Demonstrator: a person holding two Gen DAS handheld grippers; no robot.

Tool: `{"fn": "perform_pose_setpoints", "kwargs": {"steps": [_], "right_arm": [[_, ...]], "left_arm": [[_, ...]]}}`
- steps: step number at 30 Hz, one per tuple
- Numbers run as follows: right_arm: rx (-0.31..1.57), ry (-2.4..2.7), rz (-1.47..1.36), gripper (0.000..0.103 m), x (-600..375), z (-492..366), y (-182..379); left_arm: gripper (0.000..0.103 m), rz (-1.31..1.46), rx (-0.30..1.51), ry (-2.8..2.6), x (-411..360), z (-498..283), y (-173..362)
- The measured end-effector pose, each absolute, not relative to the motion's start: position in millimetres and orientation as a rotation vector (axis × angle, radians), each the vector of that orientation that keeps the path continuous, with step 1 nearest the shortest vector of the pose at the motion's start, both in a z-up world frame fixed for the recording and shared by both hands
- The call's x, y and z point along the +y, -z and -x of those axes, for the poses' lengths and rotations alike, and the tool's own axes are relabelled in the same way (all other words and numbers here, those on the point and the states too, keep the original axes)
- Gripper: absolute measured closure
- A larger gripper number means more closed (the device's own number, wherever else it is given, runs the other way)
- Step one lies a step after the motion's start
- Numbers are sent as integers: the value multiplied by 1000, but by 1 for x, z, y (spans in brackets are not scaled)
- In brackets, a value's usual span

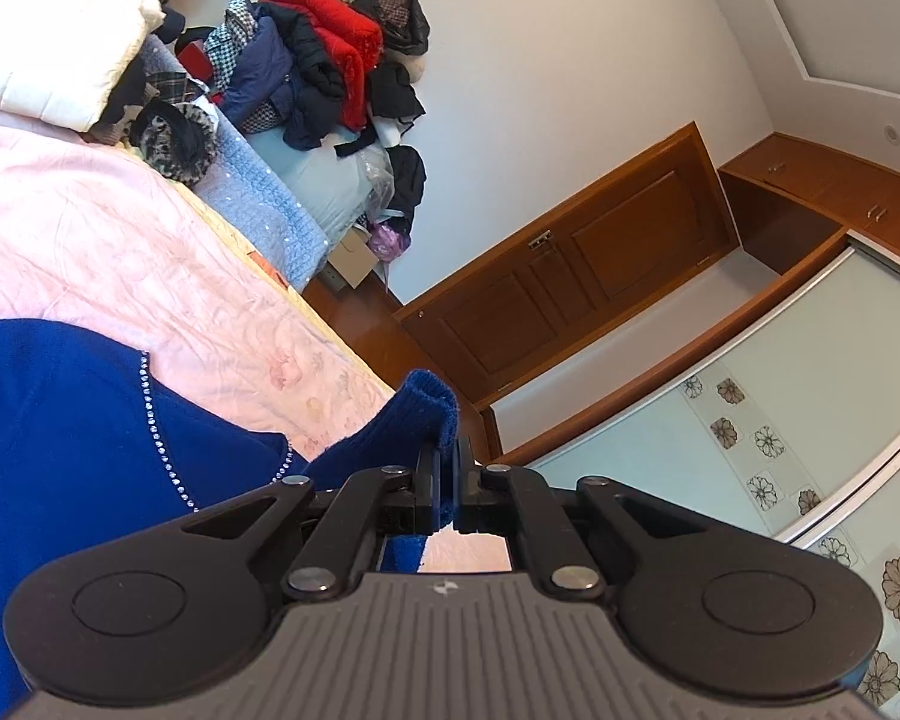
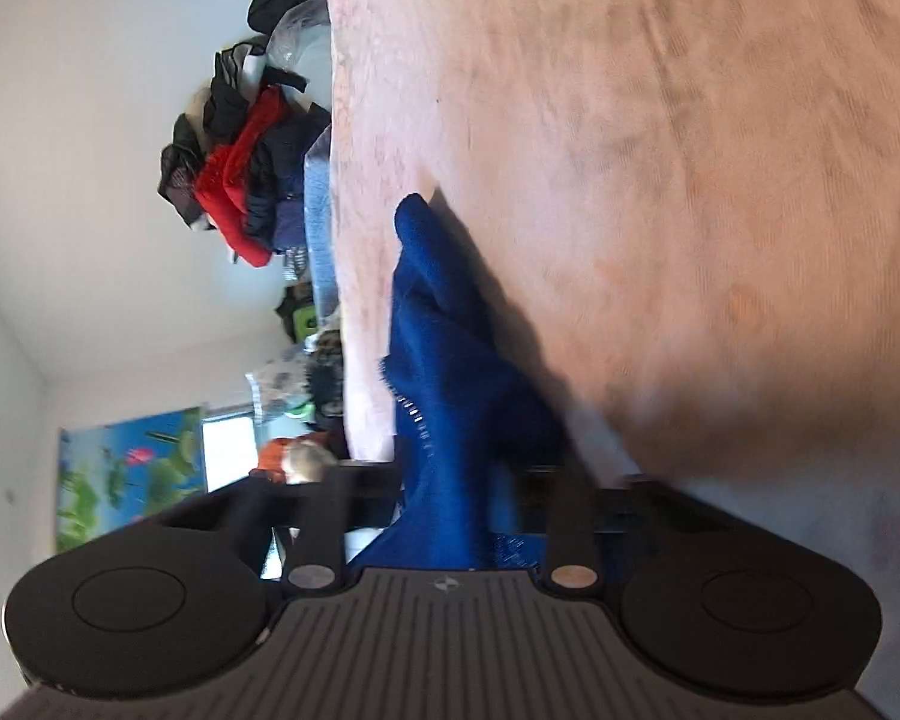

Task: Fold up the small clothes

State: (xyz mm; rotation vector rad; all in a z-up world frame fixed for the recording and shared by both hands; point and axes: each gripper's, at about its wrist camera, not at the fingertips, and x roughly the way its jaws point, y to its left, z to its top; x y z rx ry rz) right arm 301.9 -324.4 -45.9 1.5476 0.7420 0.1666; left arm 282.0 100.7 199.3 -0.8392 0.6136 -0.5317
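A: Any words, labels or numbers you can read here?

B: None. The nearest thing to a sign is a small pale emblem, moulded into the ribbed grey housing (image 1: 444, 630) of the gripper body, just behind the finger linkage. It is a mark and not lettering.

A: Is it the same in the right wrist view?

B: Yes, the same small emblem sits at the front edge of the ribbed grey housing (image 2: 444, 630) there. It is blurred and spells nothing.

A: What about the poster (image 2: 129, 468), left of that housing?

B: It shows only flowers and leaves on blue, with no caption that can be read.
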Motion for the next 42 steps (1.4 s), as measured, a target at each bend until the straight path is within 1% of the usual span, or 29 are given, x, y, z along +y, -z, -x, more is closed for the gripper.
{"fn": "perform_pose_setpoints", "kwargs": {"steps": [3, 6, 9, 12, 14, 15, 16, 17, 18, 20, 22, 24, 27, 28, 29, 30, 33, 37, 38, 39, 40, 41, 42], "right_arm": [[676, -134, -1463, 92, -337, -302, 28], [612, -158, -1361, 92, -353, -296, 2], [660, -144, -1269, 92, -358, -288, -6], [759, -132, -1214, 89, -353, -276, 11], [790, -114, -1217, 87, -353, -274, 24], [800, -121, -1246, 86, -354, -274, 31], [813, -121, -1280, 77, -356, -274, 38], [823, -118, -1312, 71, -358, -274, 42], [823, -119, -1328, 68, -360, -273, 42], [833, -146, -1313, 49, -358, -274, 35], [862, -209, -1232, 43, -351, -274, 19], [859, -251, -1083, 43, -343, -269, -5], [834, -290, -803, 39, -333, -261, -44], [806, -289, -707, 35, -334, -258, -54], [779, -278, -634, 28, -333, -257, -62], [761, -261, -583, 27, -334, -259, -68], [758, -233, -563, 28, -342, -273, -73], [749, -243, -593, 28, -345, -285, -70], [749, -250, -595, 28, -343, -285, -68], [751, -259, -599, 28, -341, -287, -67], [755, -268, -603, 28, -339, -288, -66], [761, -275, -605, 28, -336, -289, -65], [767, -280, -600, 28, -332, -289, -65]], "left_arm": [[100, 858, 619, 502, 112, -278, -191], [100, 881, 638, 447, 128, -273, -170], [100, 926, 694, 339, 147, -270, -133], [100, 977, 760, 243, 164, -268, -94], [100, 972, 809, 201, 168, -268, -74], [100, 976, 826, 192, 169, -268, -68], [100, 981, 835, 190, 170, -267, -62], [100, 980, 839, 187, 170, -266, -60], [100, 974, 841, 185, 168, -264, -59], [100, 969, 847, 192, 165, -263, -57], [100, 946, 860, 195, 162, -261, -56], [100, 914, 864, 204, 161, -258, -57], [100, 853, 839, 177, 164, -249, -67], [99, 833, 825, 154, 167, -247, -69], [97, 831, 817, 137, 171, -245, -70], [96, 847, 814, 127, 176, -244, -69], [96, 892, 855, 131, 182, -245, -57], [95, 929, 936, 201, 169, -259, -34], [90, 947, 949, 213, 166, -263, -28], [79, 956, 960, 214, 163, -267, -23], [73, 958, 966, 204, 161, -271, -19], [57, 961, 965, 185, 160, -274, -15], [46, 964, 962, 171, 160, -276, -11]]}}
